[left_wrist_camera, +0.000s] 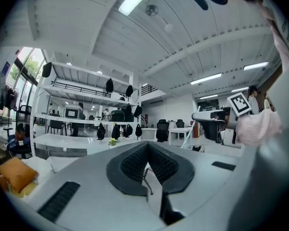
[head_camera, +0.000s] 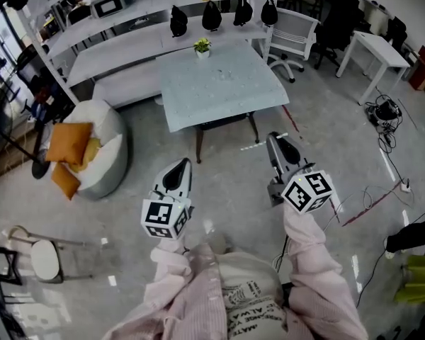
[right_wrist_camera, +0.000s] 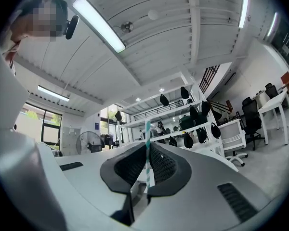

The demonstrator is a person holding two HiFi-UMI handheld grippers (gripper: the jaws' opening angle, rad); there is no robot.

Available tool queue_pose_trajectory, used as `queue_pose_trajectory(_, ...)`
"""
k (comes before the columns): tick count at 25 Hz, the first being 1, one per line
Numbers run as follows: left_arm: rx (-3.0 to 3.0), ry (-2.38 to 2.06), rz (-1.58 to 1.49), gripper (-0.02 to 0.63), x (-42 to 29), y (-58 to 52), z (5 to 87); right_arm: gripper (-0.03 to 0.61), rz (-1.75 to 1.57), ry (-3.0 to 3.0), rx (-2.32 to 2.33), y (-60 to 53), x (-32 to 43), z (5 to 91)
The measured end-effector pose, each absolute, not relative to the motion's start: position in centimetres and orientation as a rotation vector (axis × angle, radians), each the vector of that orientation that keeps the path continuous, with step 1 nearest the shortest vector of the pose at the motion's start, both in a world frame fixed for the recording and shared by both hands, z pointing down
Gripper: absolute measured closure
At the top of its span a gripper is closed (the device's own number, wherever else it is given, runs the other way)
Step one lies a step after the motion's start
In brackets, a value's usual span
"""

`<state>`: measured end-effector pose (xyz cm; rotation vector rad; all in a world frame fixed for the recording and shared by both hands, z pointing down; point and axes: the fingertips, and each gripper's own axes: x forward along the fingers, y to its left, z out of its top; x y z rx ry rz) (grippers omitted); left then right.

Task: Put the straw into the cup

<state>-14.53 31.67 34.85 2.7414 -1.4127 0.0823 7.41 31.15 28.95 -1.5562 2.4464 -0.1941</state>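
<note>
Item: straw [right_wrist_camera: 147, 148], teal-and-white striped. Long axis upright in the right gripper view, upper end standing above the jaw tips, lower end running down between the pads.
Holder: right gripper [right_wrist_camera: 147, 146], jaws clamped on the straw; short of the table [head_camera: 219, 83], off its near right corner.
Left gripper [left_wrist_camera: 147, 146]: jaws together, nothing held; short of the table's near edge, left of the right gripper.
Container: small pot [head_camera: 202, 47] at the table's far edge, holding a green plant.
</note>
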Motion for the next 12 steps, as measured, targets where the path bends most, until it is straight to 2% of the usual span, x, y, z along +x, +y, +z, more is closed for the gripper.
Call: queue_pose_trajectory(12, 2.723, -1.414, 0.073, 0.614, -14.6, 26.5, 36.1, 0.561, -0.193, 2.444, -1.561, 25.9, 7.8, 29.9)
